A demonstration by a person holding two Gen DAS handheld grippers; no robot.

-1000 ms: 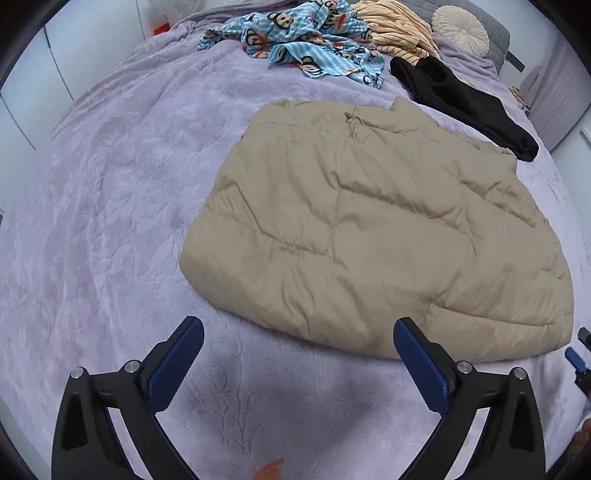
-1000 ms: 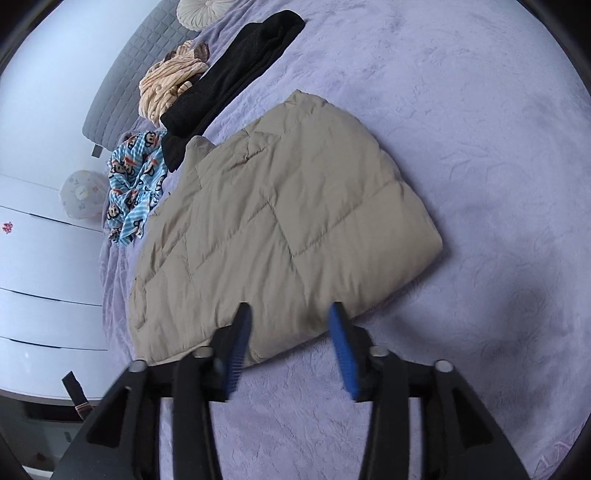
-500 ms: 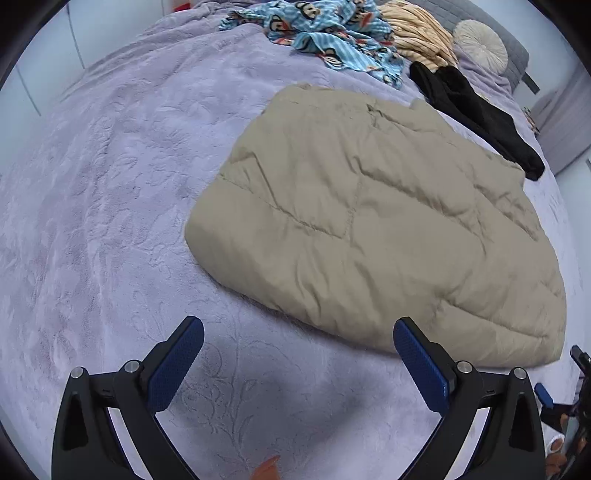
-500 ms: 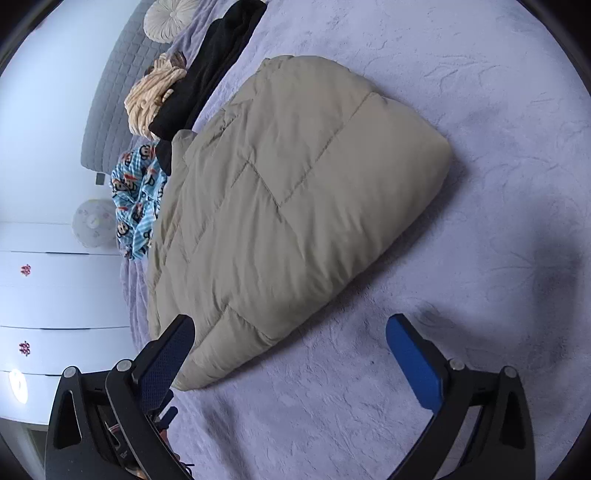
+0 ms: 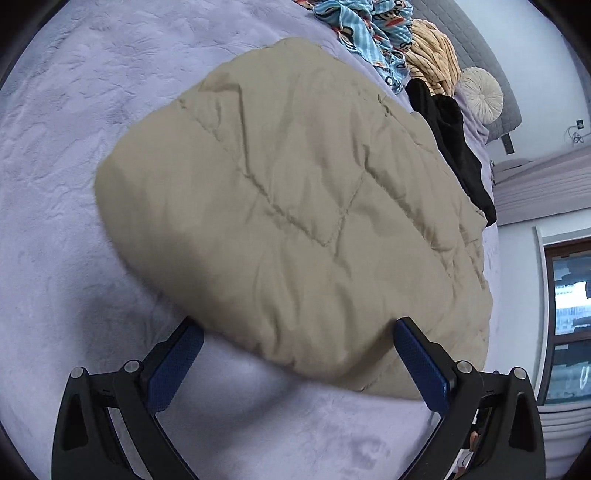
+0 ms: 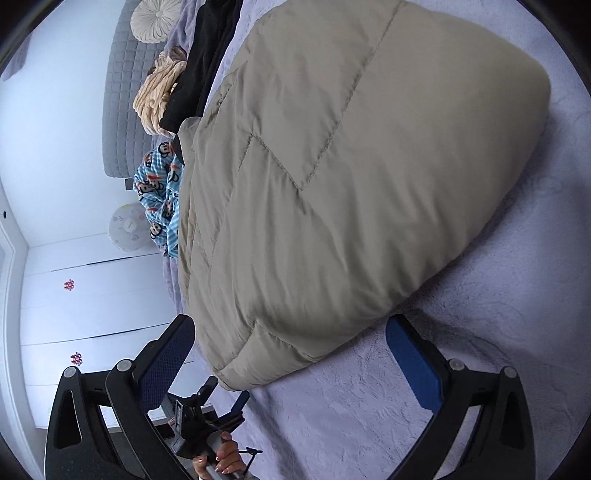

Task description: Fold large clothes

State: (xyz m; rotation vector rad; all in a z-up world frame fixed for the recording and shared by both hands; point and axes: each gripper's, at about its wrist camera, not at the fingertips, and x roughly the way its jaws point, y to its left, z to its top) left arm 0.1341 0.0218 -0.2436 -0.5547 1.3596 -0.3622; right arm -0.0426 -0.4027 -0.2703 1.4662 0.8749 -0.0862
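Observation:
A beige quilted puffer coat [image 5: 295,206] lies folded into a thick slab on the lilac bedspread [image 5: 55,240]. It also fills the right wrist view [image 6: 351,184]. My left gripper [image 5: 299,339] is open and empty, its blue pads on either side of the coat's near folded edge. My right gripper [image 6: 291,332] is open and empty, its jaws wide across the coat's near corner. The left gripper shows low in the right wrist view [image 6: 221,402], held by a hand.
A blue monkey-print garment [image 5: 369,26], a tan striped garment [image 5: 432,55] and a black garment [image 5: 450,147] lie beyond the coat near a round cushion [image 5: 480,94] and grey headboard. White wardrobe doors [image 6: 92,295] stand beside the bed. A window [image 5: 569,325] is at the right.
Both grippers have moved in close to the coat's near edge. The right gripper's jaws went from narrow to wide open one second ago and stay wide.

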